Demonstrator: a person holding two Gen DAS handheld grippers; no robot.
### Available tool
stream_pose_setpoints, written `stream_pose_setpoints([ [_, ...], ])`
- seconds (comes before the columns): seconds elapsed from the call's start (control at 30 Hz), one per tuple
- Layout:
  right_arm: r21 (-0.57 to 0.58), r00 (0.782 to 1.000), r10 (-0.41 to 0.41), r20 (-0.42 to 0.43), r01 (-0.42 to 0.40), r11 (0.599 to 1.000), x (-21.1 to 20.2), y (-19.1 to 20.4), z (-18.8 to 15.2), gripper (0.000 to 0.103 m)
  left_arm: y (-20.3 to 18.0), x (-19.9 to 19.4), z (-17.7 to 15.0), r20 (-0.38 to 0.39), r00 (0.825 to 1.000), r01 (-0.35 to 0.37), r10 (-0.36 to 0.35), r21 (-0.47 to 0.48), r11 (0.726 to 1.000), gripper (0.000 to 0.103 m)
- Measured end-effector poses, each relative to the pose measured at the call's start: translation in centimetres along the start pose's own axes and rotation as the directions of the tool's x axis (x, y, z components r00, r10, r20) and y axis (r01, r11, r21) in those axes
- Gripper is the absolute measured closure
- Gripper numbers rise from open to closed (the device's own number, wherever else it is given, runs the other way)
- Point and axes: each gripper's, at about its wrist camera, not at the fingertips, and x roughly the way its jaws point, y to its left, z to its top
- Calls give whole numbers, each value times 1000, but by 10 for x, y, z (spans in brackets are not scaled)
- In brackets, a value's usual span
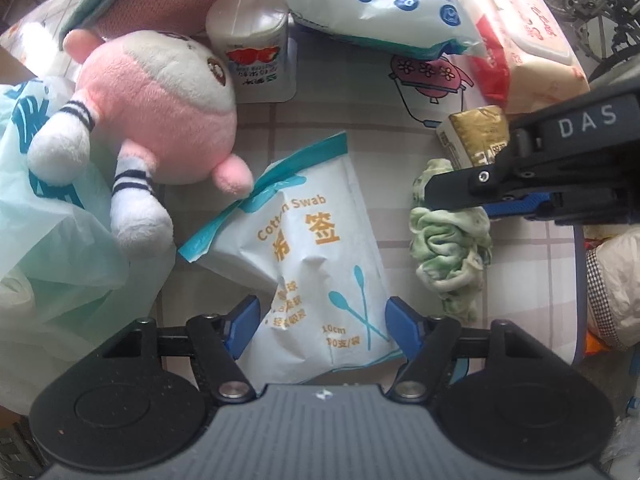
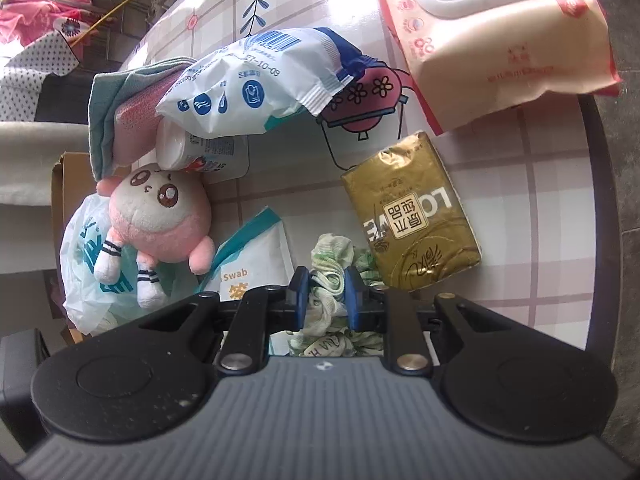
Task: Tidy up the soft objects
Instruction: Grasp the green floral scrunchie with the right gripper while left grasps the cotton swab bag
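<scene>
The right gripper (image 2: 325, 294) is clamped on one crumpled green-and-white cloth (image 2: 334, 268), its blue pads pressed into the fabric at the near edge of the bench (image 2: 540, 216). The left gripper (image 1: 320, 326) points down with its jaws standing wide, one on each side of the near end of one white cotton swab packet (image 1: 316, 264); the pads do not press on it.

Left of the swab packet lies one pink-and-white plush toy (image 1: 160, 120), its striped legs resting on one pale green plastic bag (image 1: 44, 216). Right of the cloth, touching it, lies one gold tissue pack (image 2: 412, 220).

Farther off stands one small white tub (image 1: 252, 40) with a red label, just beside the plush toy's head. One white pack with blue round icons (image 2: 256, 84) leans over the tub. At the far right sits one large pink-and-cream wet-wipe pack (image 2: 488, 36), and at the far left one folded teal-and-pink cloth (image 2: 128, 120).
</scene>
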Motion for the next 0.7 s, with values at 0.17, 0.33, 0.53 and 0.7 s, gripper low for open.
stream_pose_setpoints([
  [0.17, 40, 999, 40, -8, -40, 998, 11, -2, -5, 79, 4, -3, -2, 23, 1000, 6, -6, -11, 1000, 39],
  [0.33, 51, 997, 70, -40, -68, 996, 21, 4, -9, 53, 6, -11, -2, 36, 999, 1, -1, 0, 1000, 49],
  [0.53, -5, 997, 42, -59, -42, 999, 27, 18, -11, 59, -3, -20, -3, 62, 998, 8, -9, 24, 1000, 62],
  [0.7, 35, 998, 36, -54, -34, 999, 24, 9, -13, 85, -7, -31, -7, 88, 995, 38, -41, 35, 999, 70],
])
